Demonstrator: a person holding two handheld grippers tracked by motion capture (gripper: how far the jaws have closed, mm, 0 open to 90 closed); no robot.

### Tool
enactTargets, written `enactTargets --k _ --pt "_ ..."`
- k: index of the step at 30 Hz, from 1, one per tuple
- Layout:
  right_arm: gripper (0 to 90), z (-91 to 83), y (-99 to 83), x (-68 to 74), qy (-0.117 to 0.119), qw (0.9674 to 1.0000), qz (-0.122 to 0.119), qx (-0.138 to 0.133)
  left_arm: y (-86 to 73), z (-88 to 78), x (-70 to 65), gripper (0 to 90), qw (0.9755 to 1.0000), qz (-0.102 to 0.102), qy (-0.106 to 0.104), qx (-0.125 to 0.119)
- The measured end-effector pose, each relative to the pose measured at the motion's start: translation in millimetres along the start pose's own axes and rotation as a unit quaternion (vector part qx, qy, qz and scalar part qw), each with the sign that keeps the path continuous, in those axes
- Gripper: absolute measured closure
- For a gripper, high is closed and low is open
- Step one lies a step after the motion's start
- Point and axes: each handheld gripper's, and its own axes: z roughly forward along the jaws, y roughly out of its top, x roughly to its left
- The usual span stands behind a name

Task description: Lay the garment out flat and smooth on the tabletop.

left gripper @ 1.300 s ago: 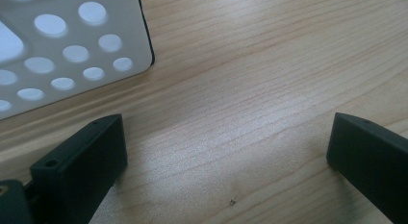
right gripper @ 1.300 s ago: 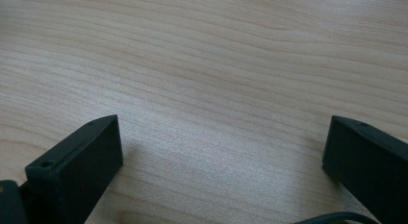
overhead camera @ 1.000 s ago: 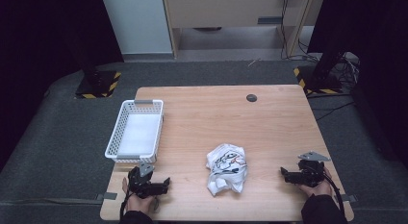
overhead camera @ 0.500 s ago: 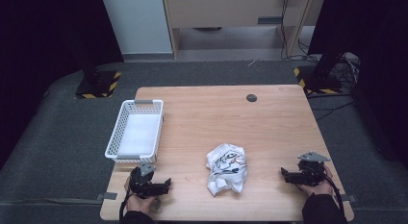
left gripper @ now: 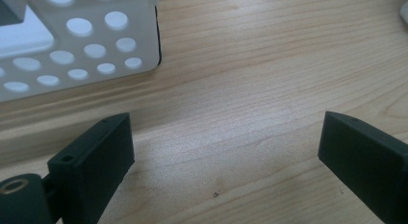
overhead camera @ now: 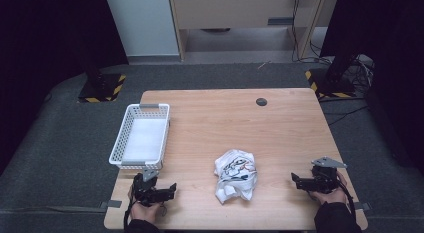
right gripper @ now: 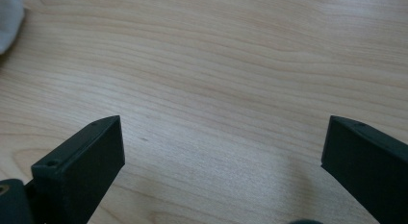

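A crumpled white cloth [overhead camera: 235,174] with a dark and red print lies on the wooden table [overhead camera: 285,138] near its front middle. My left gripper [overhead camera: 171,191] rests at the front left, pointing right toward the cloth, well short of it. Its jaws stand wide apart over bare wood in the left gripper view [left gripper: 226,132]; they have just been closing a little, with nothing between them. My right gripper [overhead camera: 294,180] rests at the front right, pointing left, open over bare wood [right gripper: 223,137]. A corner of the cloth [right gripper: 7,22] shows at that view's top left.
A white perforated basket [overhead camera: 116,152] stands at the table's left side, just beyond my left gripper; its wall [left gripper: 96,41] is close in the left gripper view. A small dark disc [overhead camera: 261,101] sits near the far edge. Dark floor surrounds the table.
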Motion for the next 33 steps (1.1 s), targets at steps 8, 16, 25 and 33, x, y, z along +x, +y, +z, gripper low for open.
enactTargets --k 8,16,25,33 --pt "1.4 0.1 7.8 6.0 0.013 0.9999 -0.010 0.005 4.7 -5.3 -2.3 5.1 0.9996 -0.020 -0.015 -0.010" --pt "1.7 -5.1 14.6 11.6 0.031 0.9993 -0.018 -0.007 14.0 -7.5 -14.9 5.8 0.9990 -0.012 -0.040 -0.017" --pt "1.9 -9.9 22.3 18.5 0.055 0.9981 -0.016 -0.023 22.5 -9.8 -23.9 6.1 0.9981 0.001 -0.055 -0.028" --pt "2.1 -13.9 28.5 21.0 0.067 0.9967 -0.006 -0.044 30.7 -11.7 -28.0 6.0 0.9978 0.008 -0.051 -0.040"
